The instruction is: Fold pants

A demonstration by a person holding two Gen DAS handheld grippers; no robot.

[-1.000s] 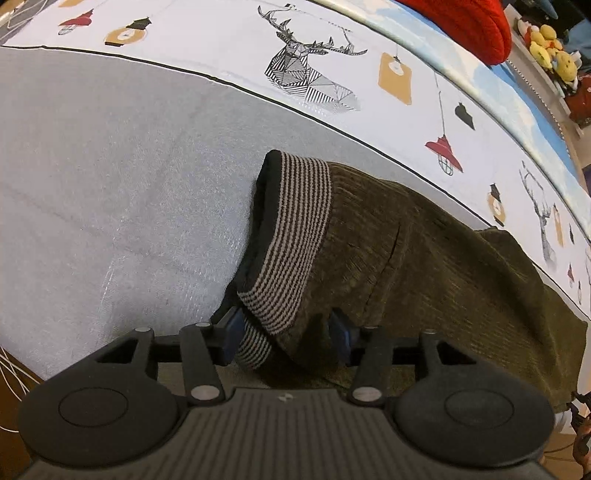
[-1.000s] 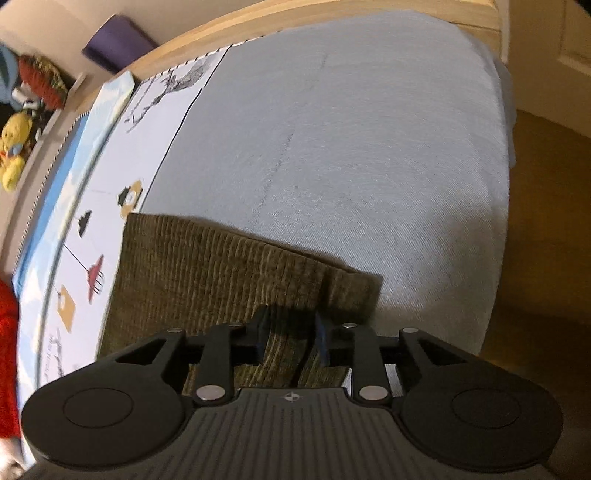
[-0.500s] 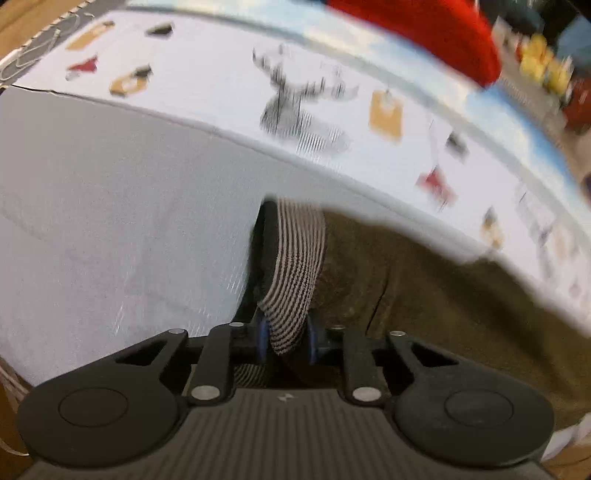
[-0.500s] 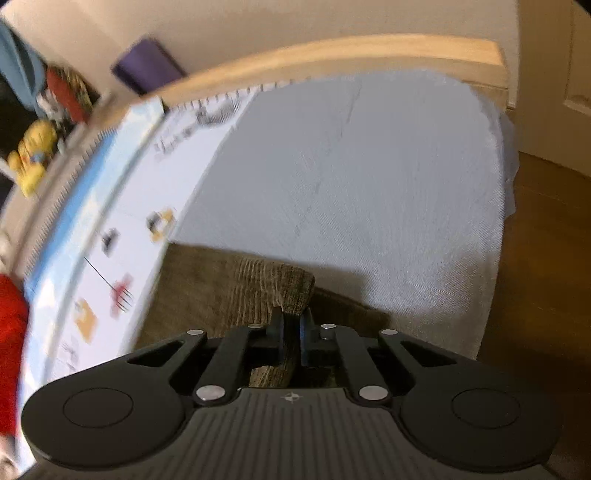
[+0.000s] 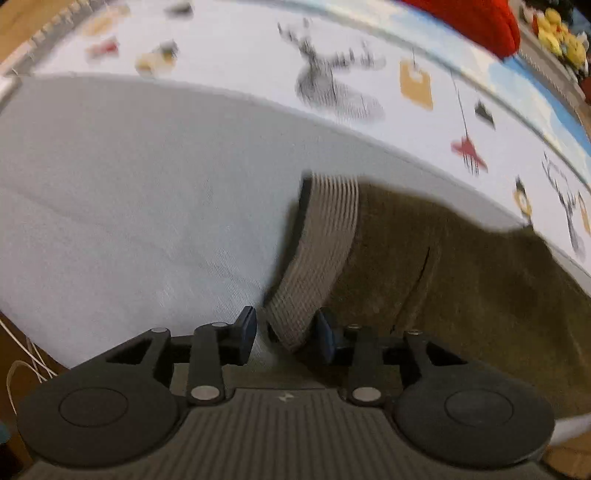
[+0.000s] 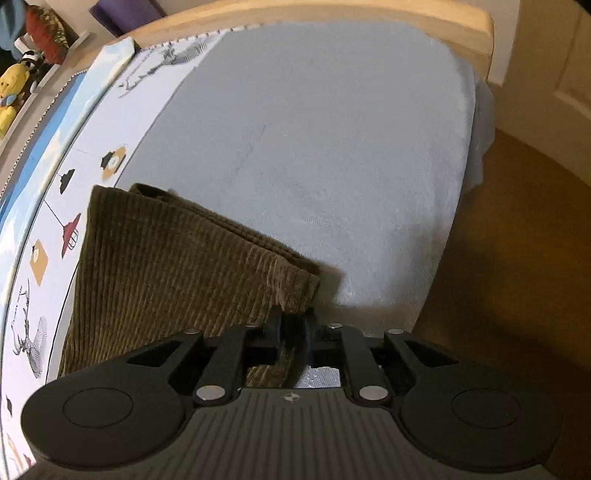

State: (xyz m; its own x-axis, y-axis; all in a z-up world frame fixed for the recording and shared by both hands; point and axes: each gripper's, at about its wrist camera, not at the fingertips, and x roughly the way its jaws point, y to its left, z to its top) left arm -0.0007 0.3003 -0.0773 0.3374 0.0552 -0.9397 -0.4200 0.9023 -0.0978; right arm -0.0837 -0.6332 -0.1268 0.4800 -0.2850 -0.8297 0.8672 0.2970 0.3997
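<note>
Olive corduroy pants (image 5: 461, 277) lie on a grey bed sheet (image 5: 129, 184). Their striped elastic waistband (image 5: 321, 240) runs down between the fingers of my left gripper (image 5: 286, 326). Those jaws are opening: the left pad stands clear of the band, and the right one is at its edge. In the right wrist view the pants (image 6: 166, 266) end in a folded leg corner, lifted a little off the sheet (image 6: 332, 147). My right gripper (image 6: 291, 325) is narrow with that corner pinched between its pads, and its jaws are beginning to open.
A white quilt (image 5: 240, 55) printed with deer and lamps lies beyond the pants. A red cushion (image 5: 472, 18) and yellow plush toys (image 5: 561, 26) sit behind it. The wooden bed frame (image 6: 332, 14) bounds the sheet, and brown floor (image 6: 517, 240) lies to the right.
The left jaws closed on the waistband, then parted again. The right jaws closed on the leg corner and raised it. Both views tilted slightly.
</note>
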